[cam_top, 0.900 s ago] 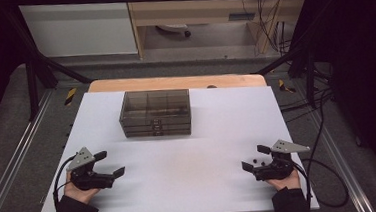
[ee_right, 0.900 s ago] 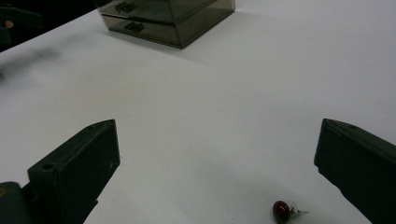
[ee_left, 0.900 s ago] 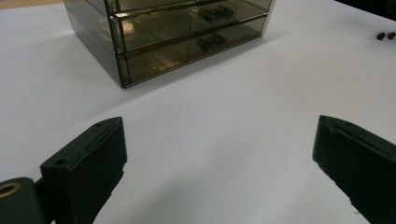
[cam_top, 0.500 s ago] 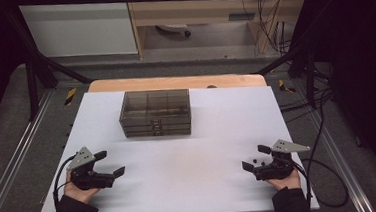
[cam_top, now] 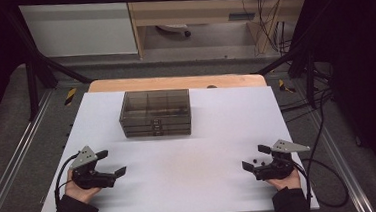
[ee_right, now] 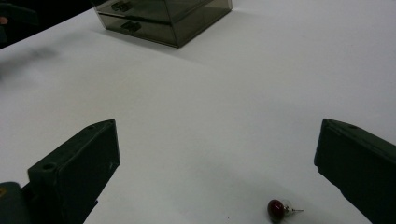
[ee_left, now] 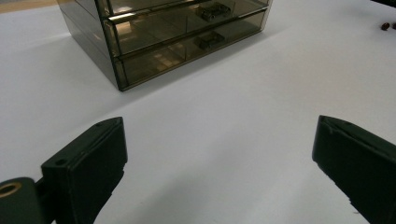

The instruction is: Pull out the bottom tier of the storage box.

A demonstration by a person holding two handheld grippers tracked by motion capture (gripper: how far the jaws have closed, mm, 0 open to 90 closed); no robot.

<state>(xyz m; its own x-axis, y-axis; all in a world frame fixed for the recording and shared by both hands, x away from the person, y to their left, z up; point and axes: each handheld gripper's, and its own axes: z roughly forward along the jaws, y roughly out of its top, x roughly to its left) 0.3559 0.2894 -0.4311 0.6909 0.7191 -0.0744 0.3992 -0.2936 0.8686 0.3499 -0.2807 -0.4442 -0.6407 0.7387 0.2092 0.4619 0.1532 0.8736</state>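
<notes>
A smoky transparent drawer box (cam_top: pixel 155 113) stands on the white table (cam_top: pixel 191 186), toward the far middle; its stacked drawers with small handles face me (ee_left: pixel 187 37) (ee_right: pixel 159 16). My left gripper (cam_top: pixel 112 163) rests at the near left, held in a hand, jaws wide apart with only bare table between them (ee_left: pixel 219 158). My right gripper (cam_top: pixel 256 158) rests at the near right, also open (ee_right: pixel 217 163). A tiny dark red bead with a metal pin (ee_right: pixel 278 208) lies on the table between the right jaws, untouched by them, seen as a dark speck (cam_top: pixel 256 159).
A wooden board (cam_top: pixel 174 82) edges the table's far side. Metal rails run along both sides, and cables (cam_top: pixel 326 176) trail off at the right. Cabinets and shelving stand behind the table.
</notes>
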